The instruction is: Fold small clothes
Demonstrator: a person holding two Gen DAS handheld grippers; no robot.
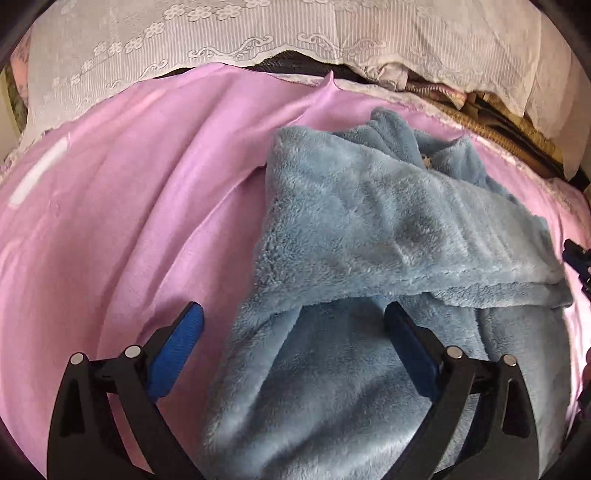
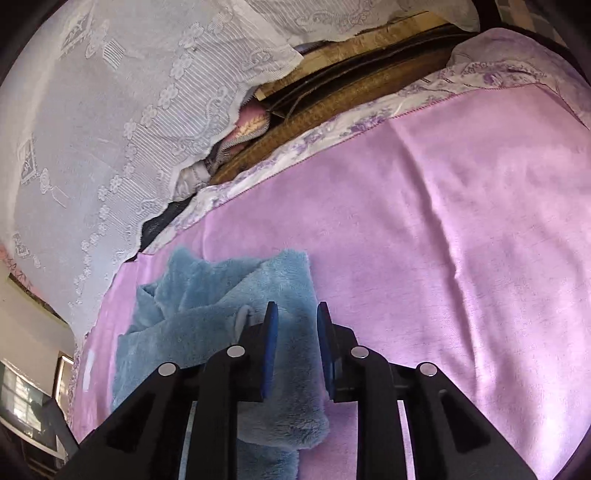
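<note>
A light blue fleece garment (image 1: pixel 369 236) lies partly folded on a pink sheet (image 1: pixel 129 206). One flap is laid across its upper part. My left gripper (image 1: pixel 293 314) is open wide just above the garment's near part, with the left finger over the sheet and the right finger over the fleece. It holds nothing. In the right wrist view the garment (image 2: pixel 221 295) lies at the lower left. My right gripper (image 2: pixel 297 314) hovers over the garment's right edge with its jaws a narrow gap apart and nothing between them.
A white lace curtain (image 1: pixel 258 29) hangs behind the bed. Between it and the sheet lie woven mats (image 2: pixel 351 99) and bundled fabrics. The sheet (image 2: pixel 461 221) stretches bare to the right of the garment. The right gripper's tip (image 1: pixel 578 258) shows at the left view's right edge.
</note>
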